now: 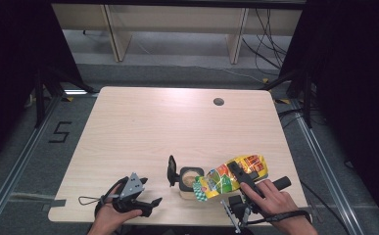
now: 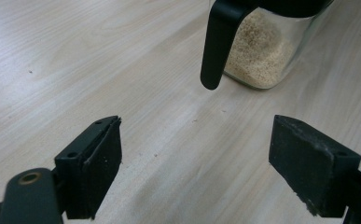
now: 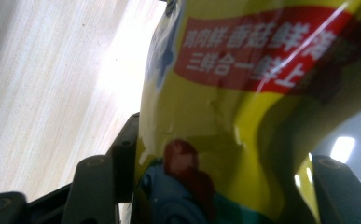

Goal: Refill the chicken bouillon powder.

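Right gripper (image 1: 240, 177) pinches a yellow seasoning bag (image 1: 228, 177), tilted with its mouth over the glass jar (image 1: 189, 180) near the bench's (image 1: 177, 127) front edge. The open-lidded jar holds pale granules (image 2: 257, 56). Left gripper (image 1: 150, 203), jaws spread and empty, rests on the bench beside it.

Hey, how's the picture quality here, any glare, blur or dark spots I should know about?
High view: the table is evenly lit with a bright patch near its far edge, and both sides fall into black. Left gripper view: sharp on the fingers, the glass jar of granules slightly soft. Right gripper view: the yellow bag is close and blurred, with glare streaks on its red label and washed-out wood beside it.
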Motion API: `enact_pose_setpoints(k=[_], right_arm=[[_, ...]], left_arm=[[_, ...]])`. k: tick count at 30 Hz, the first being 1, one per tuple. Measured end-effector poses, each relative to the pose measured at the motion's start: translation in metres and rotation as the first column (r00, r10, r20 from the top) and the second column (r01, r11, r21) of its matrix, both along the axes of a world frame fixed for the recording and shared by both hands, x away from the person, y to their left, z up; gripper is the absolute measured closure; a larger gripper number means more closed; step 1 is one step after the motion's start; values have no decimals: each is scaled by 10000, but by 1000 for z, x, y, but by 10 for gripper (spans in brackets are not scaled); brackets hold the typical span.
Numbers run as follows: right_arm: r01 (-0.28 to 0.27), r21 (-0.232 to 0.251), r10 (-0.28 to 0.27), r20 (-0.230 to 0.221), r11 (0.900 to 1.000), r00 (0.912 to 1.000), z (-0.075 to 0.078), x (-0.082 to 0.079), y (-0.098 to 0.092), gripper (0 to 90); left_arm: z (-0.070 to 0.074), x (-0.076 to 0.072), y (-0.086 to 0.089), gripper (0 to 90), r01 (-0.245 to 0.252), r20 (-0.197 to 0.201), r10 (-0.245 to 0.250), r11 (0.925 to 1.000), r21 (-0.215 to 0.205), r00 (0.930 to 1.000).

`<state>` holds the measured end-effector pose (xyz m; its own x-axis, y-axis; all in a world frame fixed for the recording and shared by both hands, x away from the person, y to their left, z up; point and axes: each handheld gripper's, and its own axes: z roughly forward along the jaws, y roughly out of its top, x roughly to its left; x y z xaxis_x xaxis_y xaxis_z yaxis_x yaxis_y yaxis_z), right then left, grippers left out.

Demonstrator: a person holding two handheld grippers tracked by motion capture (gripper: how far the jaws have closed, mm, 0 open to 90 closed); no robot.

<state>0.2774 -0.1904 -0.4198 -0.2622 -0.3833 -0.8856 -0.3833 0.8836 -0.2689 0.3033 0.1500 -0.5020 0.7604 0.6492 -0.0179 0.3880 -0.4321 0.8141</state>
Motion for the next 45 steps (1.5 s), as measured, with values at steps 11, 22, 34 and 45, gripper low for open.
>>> enact_pose_setpoints(k=[11,22,34,45], right_arm=[[377,55,-377,-108,9993,9992,0,-1,-1,437],[288,32,-287,-160,9996,9995,-5,-1,1,437],[148,-113,-149,-45,9998,9999,-1,-2,0,438],[396,96,-394,-166,9992,9991,-4,-3,0,439]], left_arm=[[0,1,2,168,121,91,-123,9996,258,9999],[-1,0,0,168,55,48,-56,9999,94,10000],[0,1,1,168,60,-25,-59,9996,294,10000],[1,1,1,168,117,-12,-116,9997,230,9999]])
